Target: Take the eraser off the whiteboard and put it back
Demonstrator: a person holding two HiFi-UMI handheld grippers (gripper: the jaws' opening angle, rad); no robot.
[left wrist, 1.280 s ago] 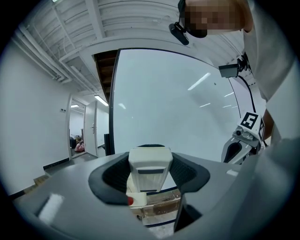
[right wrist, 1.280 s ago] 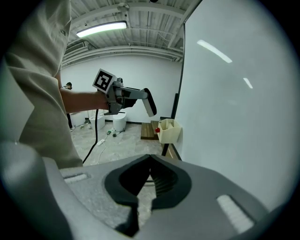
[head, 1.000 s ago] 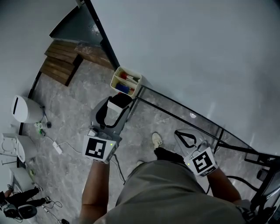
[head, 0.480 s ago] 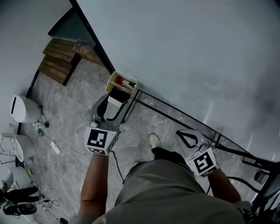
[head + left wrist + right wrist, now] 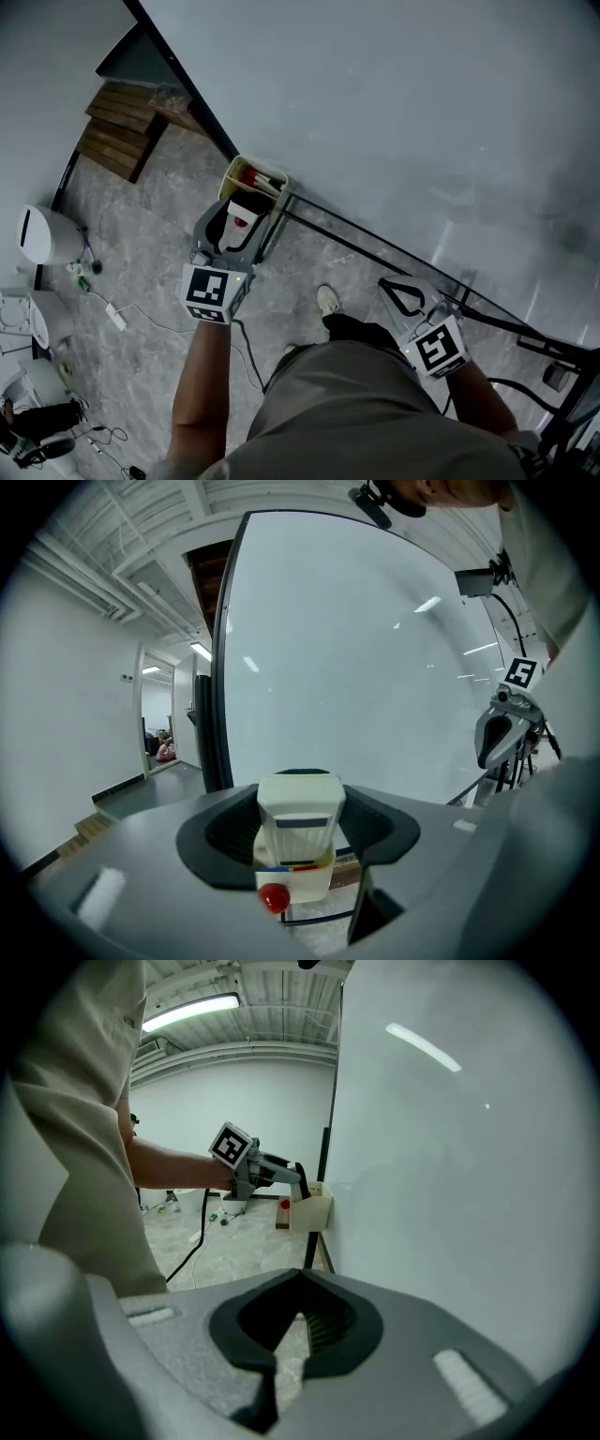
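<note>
Whiteboard point(image 5: 403, 103) behind eraser point(image 5: 299, 819) in left tongs point(image 5: 300, 799), beside tray point(image 5: 255, 162).

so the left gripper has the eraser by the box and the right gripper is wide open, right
Not quite. The right gripper is shut, its jaws together with nothing between them, as the right gripper view shows. The rest holds: the left gripper has the eraser by the box.

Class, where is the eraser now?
The eraser sits between the left gripper's jaws, left in the head view, at the cream box by the whiteboard.
</note>
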